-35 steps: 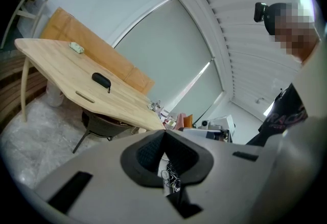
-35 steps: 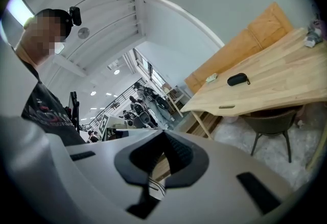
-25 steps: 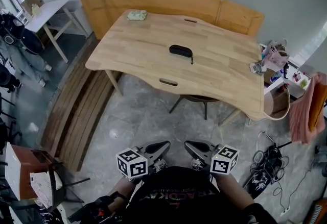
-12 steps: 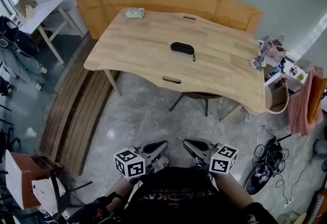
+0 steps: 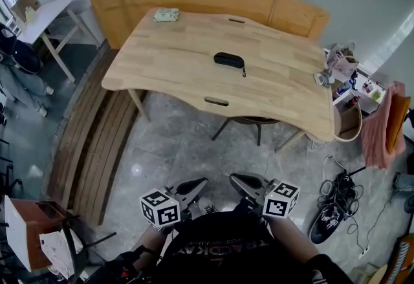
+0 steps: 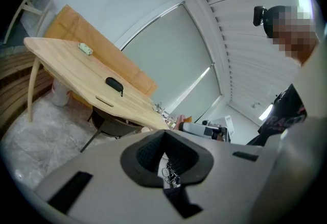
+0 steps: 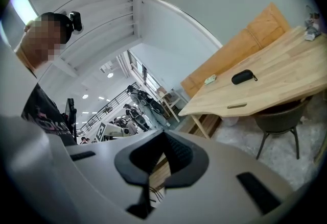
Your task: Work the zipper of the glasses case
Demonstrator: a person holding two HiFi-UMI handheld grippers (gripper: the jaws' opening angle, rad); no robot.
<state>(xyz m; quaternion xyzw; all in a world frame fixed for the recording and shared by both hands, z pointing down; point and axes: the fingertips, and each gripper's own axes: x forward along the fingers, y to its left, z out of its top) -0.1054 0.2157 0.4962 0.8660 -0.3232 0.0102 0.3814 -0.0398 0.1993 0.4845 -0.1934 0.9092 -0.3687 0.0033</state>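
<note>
The grey left gripper (image 5: 198,184) with its marker cube is held low by the person's body, its 2 jaws pressed together on nothing. Well ahead of its tips, past a stretch of grey stone floor (image 5: 181,140), stands the pale wooden table (image 5: 174,50). Near the table's middle lies the small black oval glasses case (image 5: 229,61), far beyond both pairs of jaws and roughly on the line between them. The grey right gripper (image 5: 237,180) is likewise closed and empty, tips aimed toward the table. By my judgement the task has not started: the case lies untouched, too distant to read its zipper. The approach, steadying the case, catching the pull and running the zipper all remain.
</note>
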